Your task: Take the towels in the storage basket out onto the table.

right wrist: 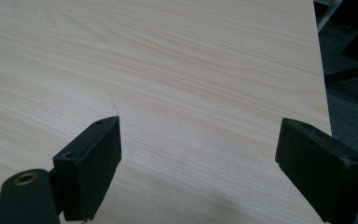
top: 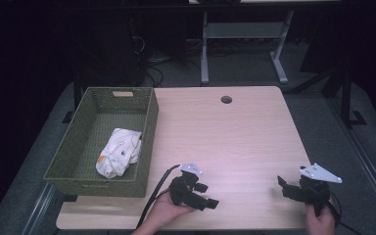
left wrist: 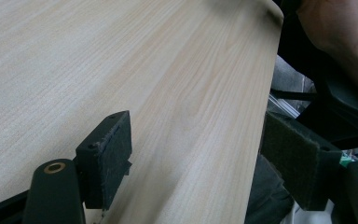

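High view puts crumpled cloth in basket at ten o'clock from left gripper, nearer than right gripper; both fingers wide, empty.

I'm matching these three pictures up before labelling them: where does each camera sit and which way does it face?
High view: above the near side, looking forward and down on the table, basket, both hands with the left gripper and right gripper.
Left gripper view: on that gripper, along open jaws over the table's edge; a forearm shows.
Right gripper view: along open jaws at bare wood.
All share the tabletop.
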### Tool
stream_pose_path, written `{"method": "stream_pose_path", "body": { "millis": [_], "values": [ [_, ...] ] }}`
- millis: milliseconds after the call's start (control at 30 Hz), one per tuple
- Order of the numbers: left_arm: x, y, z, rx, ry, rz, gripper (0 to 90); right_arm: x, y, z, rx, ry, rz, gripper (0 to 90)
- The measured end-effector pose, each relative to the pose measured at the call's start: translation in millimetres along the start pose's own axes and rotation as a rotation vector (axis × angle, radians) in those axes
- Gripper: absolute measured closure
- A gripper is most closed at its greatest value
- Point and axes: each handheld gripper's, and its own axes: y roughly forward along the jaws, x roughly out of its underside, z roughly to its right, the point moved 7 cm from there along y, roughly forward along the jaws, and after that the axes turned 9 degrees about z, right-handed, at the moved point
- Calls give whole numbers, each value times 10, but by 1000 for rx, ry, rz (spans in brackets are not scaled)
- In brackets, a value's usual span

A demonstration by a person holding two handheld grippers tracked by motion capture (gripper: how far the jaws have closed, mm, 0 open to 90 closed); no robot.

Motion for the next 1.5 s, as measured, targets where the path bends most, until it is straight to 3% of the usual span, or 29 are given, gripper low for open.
{"method": "stream_pose_path", "body": {
  "millis": [500, 667, 933, 1067, 1300, 1500],
  "values": [
    [-37, -91, -15, -12, 19, 8, 245, -11, -3, -26, 3, -7, -2, 139],
    [-99, -140, -24, 5, 11, -2, 244, -24, -16, -57, -4, -16, 6, 139],
    [-237, -255, 0, -10, 77, -15, 244, -38, -20, -91, -1, -21, 5, 139],
    [-360, -318, 27, -13, 78, 2, 244, -32, -18, -77, 10, -23, 2, 139],
    [-564, -421, 34, -11, 113, -39, 244, -6, -12, -27, 20, -8, -4, 139],
    [-697, -483, -13, -7, 96, -60, 244, -6, -15, -28, 18, -7, -4, 139]
  ]
}}
